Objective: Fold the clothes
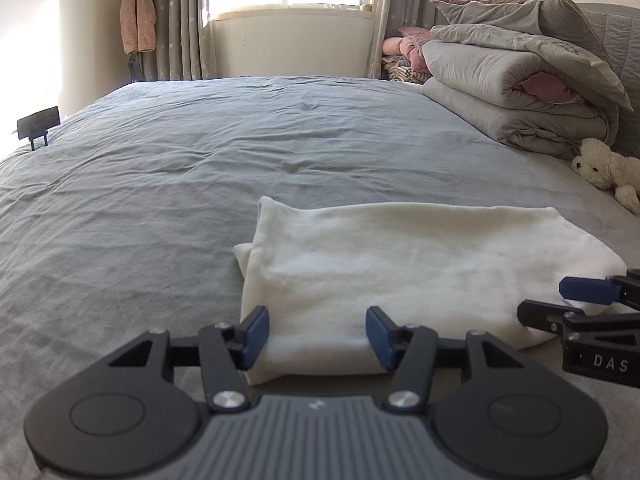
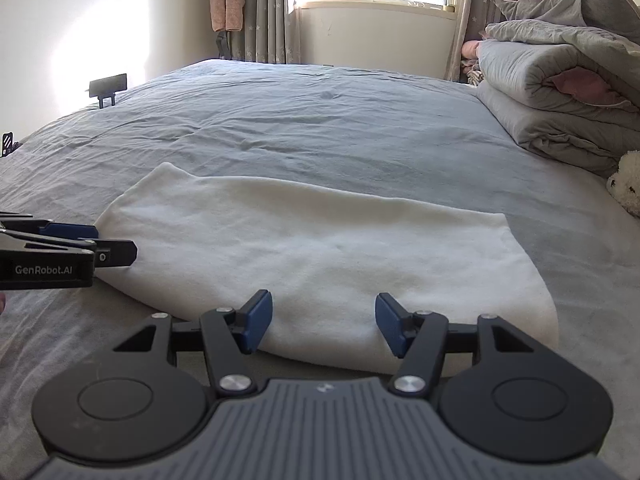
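1. Two grippers face one white garment (image 1: 400,276) spread on a grey bed (image 1: 180,168). In the left wrist view it fills the lower centre and right of the frame; in the right wrist view it runs across the middle.

2. Left gripper (image 1: 317,338), at the bottom centre of its own view, stands with jaws wide and holds nothing. The garment's near rolled edge lies between the blue pads (image 1: 256,336), which do not press it. It looks placed to take that edge near the left corner.

3. Right gripper (image 2: 323,330), at the bottom centre of its view, is likewise spread wide and empty, the near edge of the cloth lying just before its pads (image 2: 390,330). It also shows at the right edge of the left view, over the cloth's corner.

4. Garment lies as a flat, thick oblong with doubled layers at its upper-left corner, so it appears folded at least once. Whether another fold is due or the job is finished cannot be told from this scene.

5. Folded quilts (image 1: 520,92) are stacked at the upper right, a plush toy (image 1: 608,168) beside them, well apart from the cloth. That leaves the middle of the bed free as a working surface.
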The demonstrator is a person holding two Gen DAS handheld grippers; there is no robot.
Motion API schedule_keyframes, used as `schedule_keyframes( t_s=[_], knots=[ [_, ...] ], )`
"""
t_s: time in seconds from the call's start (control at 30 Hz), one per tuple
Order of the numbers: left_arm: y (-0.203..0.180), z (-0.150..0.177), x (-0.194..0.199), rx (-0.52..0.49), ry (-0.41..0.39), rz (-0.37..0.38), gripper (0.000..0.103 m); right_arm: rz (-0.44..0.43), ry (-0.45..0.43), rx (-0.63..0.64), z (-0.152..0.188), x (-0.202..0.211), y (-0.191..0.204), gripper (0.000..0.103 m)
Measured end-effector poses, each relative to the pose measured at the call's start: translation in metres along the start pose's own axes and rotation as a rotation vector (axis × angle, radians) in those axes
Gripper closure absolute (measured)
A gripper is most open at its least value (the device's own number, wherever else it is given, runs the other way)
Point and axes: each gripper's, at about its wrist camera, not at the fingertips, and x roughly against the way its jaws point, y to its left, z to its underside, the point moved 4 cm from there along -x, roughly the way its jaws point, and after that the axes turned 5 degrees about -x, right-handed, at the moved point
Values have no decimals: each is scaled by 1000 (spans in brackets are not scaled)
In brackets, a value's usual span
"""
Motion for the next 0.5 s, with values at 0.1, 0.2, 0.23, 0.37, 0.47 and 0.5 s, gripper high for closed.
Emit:
schedule_keyframes(
  t_s=[0.1,0.2,0.23,0.37,0.47,0.5],
  knots=[
    [-4,1,-1,-24,-9,-4,42,12,10,40,6,-6,7,41],
    [-6,2,-2,-34,-11,-6,42,16,20,56,5,-7,6,40],
    [-5,2,-2,-25,-7,-4,42,16,24,58,5,-7,5,40],
    [-2,3,-2,-11,1,0,41,16,40,64,4,-6,1,39],
    [-1,2,-1,-12,5,0,41,16,52,69,3,-5,-2,39],
    [1,1,-1,-7,6,4,42,16,57,70,2,-5,-3,39]
  ],
)
